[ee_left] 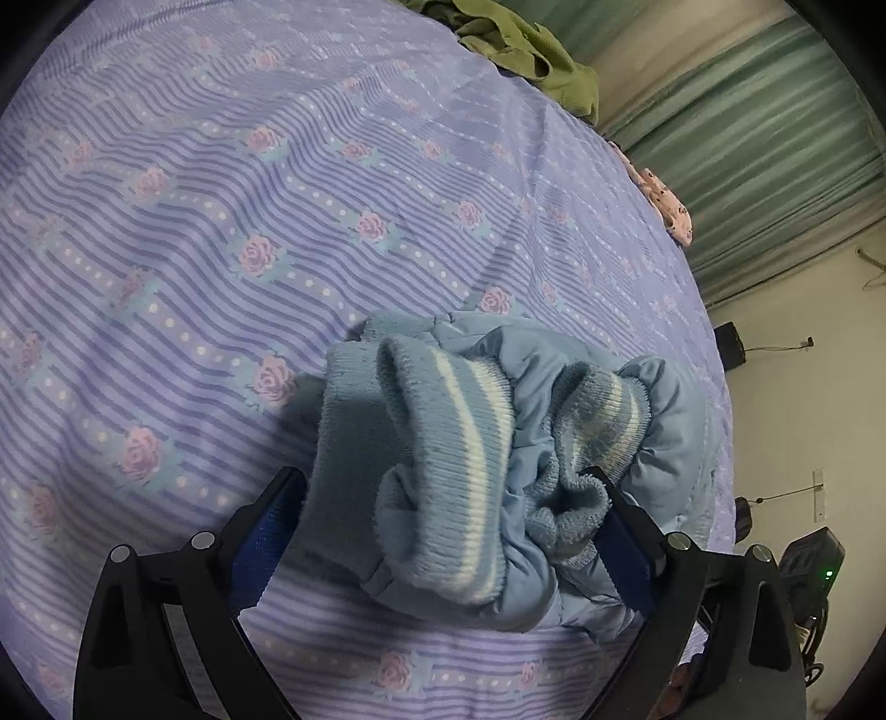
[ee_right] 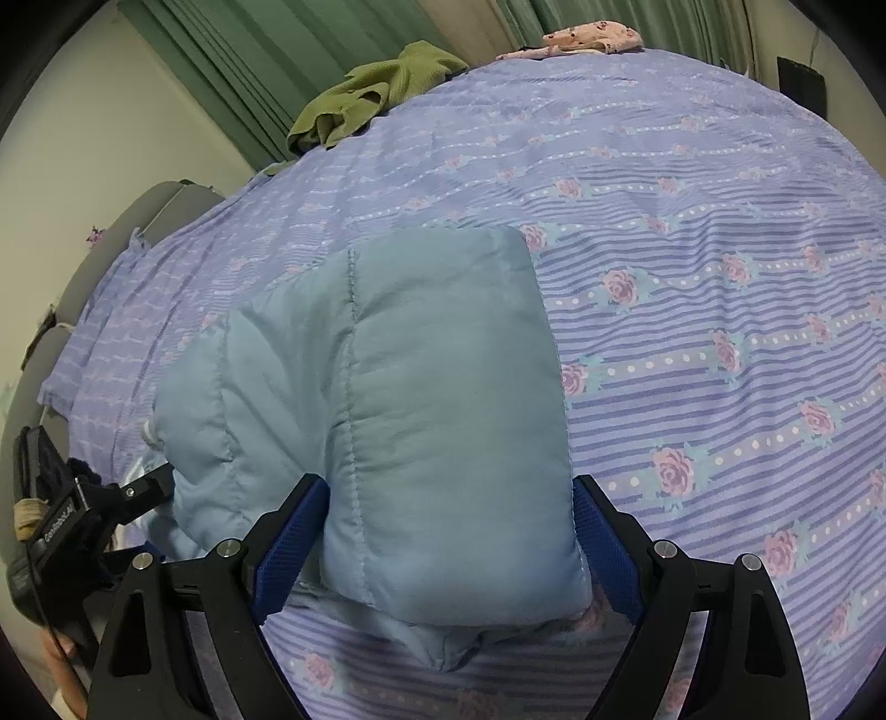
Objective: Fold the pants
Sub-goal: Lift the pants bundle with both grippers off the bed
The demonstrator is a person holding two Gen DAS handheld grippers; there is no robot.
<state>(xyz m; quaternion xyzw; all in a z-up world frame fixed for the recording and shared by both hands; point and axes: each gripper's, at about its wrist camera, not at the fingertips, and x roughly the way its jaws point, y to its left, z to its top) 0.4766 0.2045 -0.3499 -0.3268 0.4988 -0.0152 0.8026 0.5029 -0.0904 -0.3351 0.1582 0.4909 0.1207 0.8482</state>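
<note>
Pants (ee_right: 398, 399), padded and pale blue, lie folded into a thick bundle on the striped, rose-printed bedspread (ee_right: 720, 310), close to its near edge. Through your right wrist camera you see the smooth quilted side, with a stitched seam running from far to near down its middle. Your right gripper (ee_right: 448, 509) straddles the near end of that bundle with its jaws spread wide; the blue pads (ee_right: 293, 531) stand at either side of the cloth, and whether they press on it cannot be told.

Through your left wrist camera you see the other end, where the knitted cuffs (ee_left: 443, 443) with white stripes are bunched together. Your left gripper (ee_left: 443, 498) has its jaws standing wide open around the cuffs; the left finger is clear of the fabric, while the right fingertip touches the crumpled knit.

Far across the bed, a green garment (ee_right: 376, 94) lies crumpled at the edge beside green curtains (ee_right: 221, 66), and a pink patterned cloth (ee_right: 592, 39) sits to its right.
</note>
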